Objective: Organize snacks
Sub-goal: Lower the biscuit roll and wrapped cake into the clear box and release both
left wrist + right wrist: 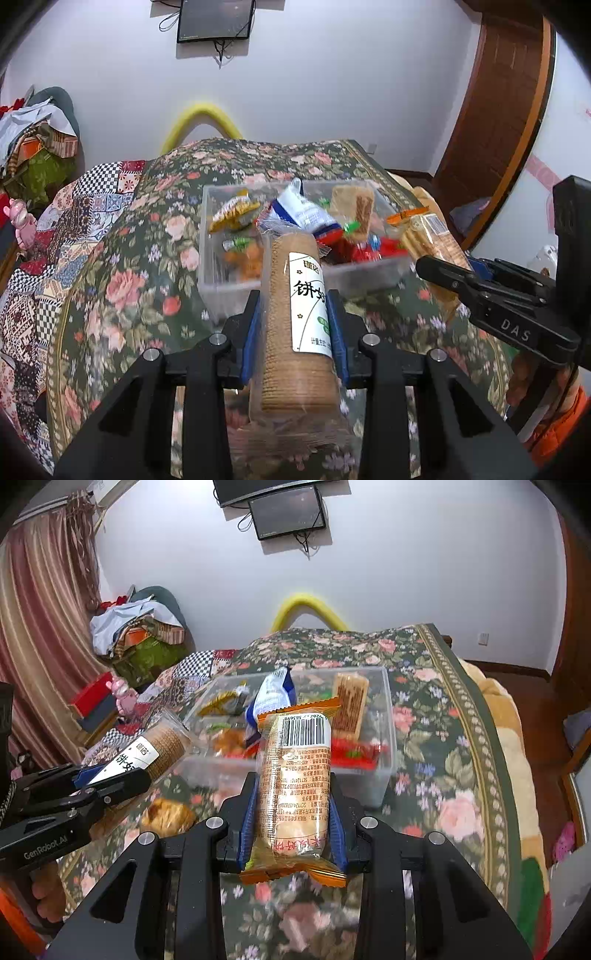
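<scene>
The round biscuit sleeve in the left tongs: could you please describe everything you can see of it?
The biscuit sleeve is a long cylinder of stacked tan round biscuits in clear film, with a white label printed in black Chinese characters. The left tongs clamp it mid-length between blue pads, its far end pointing toward the clear snack box on the floral cloth. It is lifted, touching only the pads.

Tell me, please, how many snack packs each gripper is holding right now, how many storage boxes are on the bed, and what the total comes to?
Biscuit roll in the left gripper: 1
Orange-edged cracker pack in the right gripper: 1
Clear plastic box of snacks: 1
Total: 3
</scene>
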The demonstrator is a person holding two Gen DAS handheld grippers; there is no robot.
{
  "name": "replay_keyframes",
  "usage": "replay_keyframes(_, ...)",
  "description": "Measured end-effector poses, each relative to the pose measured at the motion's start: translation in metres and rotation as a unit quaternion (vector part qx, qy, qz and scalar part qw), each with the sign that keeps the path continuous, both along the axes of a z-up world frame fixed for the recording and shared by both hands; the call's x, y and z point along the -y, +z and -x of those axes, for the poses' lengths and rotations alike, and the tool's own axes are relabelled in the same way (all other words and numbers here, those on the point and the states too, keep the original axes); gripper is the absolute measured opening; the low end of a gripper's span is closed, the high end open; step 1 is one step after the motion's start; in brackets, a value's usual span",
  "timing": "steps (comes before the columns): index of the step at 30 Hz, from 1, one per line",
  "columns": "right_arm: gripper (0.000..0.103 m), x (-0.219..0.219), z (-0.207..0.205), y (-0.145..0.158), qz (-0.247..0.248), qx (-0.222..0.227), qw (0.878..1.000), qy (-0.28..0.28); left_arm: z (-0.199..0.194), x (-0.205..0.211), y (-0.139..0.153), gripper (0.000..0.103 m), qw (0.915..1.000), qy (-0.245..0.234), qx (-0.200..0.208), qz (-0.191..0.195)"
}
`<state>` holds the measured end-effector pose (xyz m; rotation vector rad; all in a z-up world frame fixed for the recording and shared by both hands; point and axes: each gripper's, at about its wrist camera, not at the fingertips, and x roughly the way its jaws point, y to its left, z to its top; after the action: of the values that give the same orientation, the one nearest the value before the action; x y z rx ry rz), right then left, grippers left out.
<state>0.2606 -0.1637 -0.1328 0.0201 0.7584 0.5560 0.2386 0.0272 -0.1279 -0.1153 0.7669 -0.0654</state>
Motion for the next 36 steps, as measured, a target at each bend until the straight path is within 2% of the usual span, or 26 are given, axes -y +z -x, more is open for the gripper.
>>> replay_keyframes(6, 0.031, -0.009, -0.019, 0.007, 0.008, 0.016, 1.0, 0.002, -0.03, -0.007, 0.004, 0.033, 1.0, 0.002, 0.004, 0.006)
replay_keyframes(10, 0.031, -0.016, -0.034, 0.007, 0.01, 0.019, 1.0, 0.005, -0.05, -0.011, 0.005, 0.033, 0.9999, 0.008, 0.009, -0.005)
replay_keyframes(15, 0.031, -0.025, -0.054, 0.004, 0.011, 0.016, 1.0, 0.008, -0.074, -0.017, 0.0, 0.033, 0.9999, 0.006, -0.003, 0.014)
replay_keyframes(29, 0.031, -0.045, -0.095, -0.021, 0.029, -0.014, 0.999, 0.016, -0.127, -0.013, -0.024, 0.033, 0.9993, 0.025, -0.006, -0.028)
replay_keyframes(36, 0.031, -0.048, -0.104, -0.033, 0.037, -0.029, 0.999, 0.019, -0.137, -0.015, -0.036, 0.034, 0.9992, 0.023, -0.016, -0.027)
